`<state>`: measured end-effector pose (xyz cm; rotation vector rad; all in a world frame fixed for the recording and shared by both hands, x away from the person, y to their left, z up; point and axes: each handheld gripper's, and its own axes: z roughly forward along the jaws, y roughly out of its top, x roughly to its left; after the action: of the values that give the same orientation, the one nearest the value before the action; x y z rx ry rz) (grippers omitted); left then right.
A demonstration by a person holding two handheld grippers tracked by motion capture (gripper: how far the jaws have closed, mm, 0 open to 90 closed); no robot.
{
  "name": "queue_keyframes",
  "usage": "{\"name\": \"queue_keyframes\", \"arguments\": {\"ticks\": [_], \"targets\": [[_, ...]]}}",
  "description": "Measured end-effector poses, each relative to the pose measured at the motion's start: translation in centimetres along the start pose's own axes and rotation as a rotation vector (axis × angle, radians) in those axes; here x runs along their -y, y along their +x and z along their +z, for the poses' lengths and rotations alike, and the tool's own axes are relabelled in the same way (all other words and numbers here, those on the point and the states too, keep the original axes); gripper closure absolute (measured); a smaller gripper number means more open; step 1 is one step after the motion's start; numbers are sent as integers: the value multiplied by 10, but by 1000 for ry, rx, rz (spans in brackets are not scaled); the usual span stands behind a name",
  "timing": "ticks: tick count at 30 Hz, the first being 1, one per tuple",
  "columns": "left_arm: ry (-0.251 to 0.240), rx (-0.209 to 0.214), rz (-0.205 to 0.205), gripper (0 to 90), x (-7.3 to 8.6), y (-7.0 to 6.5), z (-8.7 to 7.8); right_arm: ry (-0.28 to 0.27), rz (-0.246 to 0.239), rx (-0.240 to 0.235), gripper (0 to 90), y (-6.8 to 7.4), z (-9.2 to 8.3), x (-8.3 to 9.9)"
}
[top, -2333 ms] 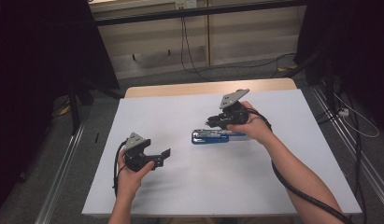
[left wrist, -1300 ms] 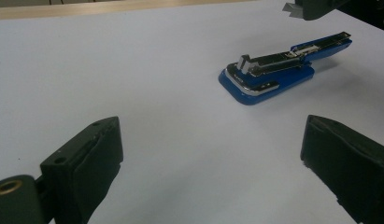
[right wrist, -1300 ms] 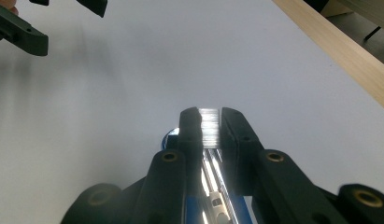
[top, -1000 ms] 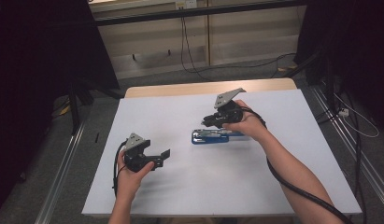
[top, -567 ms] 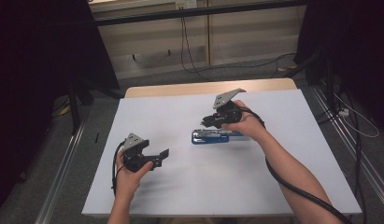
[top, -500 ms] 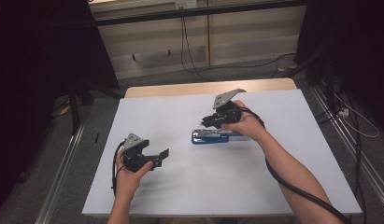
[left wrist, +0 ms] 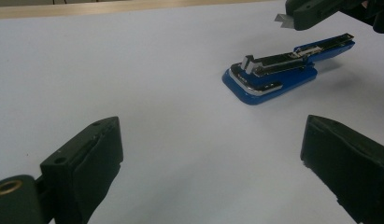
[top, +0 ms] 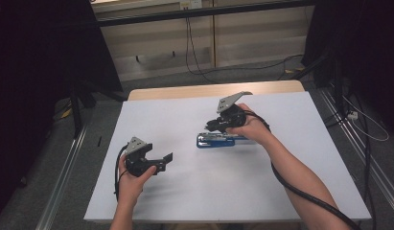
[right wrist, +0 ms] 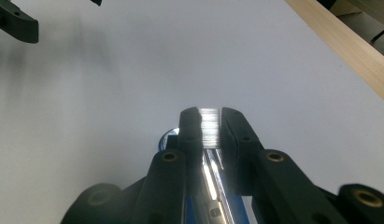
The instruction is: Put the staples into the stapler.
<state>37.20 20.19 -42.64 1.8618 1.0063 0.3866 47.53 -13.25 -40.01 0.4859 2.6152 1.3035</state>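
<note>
White tabletop point(top: 185, 120) bears the open, empty left gripper point(top: 167, 159) at left and the blue metal-topped stapler point(top: 216, 140) at centre, whose strip of staples point(right wrist: 209, 122) the right gripper point(right wrist: 209, 122) pinches thinly, so tilting could spill it.

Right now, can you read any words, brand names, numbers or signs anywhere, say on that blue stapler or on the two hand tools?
None can be read.
Blue stapler: no lettering legible on its base or metal top.
Left gripper and right gripper: plain black, no labels visible.
White table: blank.
</note>
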Motion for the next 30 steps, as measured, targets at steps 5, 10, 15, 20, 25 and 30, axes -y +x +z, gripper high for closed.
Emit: {"name": "queue_keyframes", "arguments": {"ticks": [5,10,15,20,25,30], "targets": [[0,-4,2,61,0,1,-1,4,-11,-8,793,0,2,1],[-5,-3,5,61,0,0,0,3,-12,-14,793,0,4,1],[-4,-2,4,61,0,0,0,3,-11,-21,793,-1,6,1],[-1,-4,2,61,0,0,-1,-1,-17,-30,793,-2,9,1],[1,-5,6,61,0,0,0,0,-20,-38,793,-4,9,1],[6,-9,7,61,0,0,0,2,-16,-44,793,-6,10,3]]}}
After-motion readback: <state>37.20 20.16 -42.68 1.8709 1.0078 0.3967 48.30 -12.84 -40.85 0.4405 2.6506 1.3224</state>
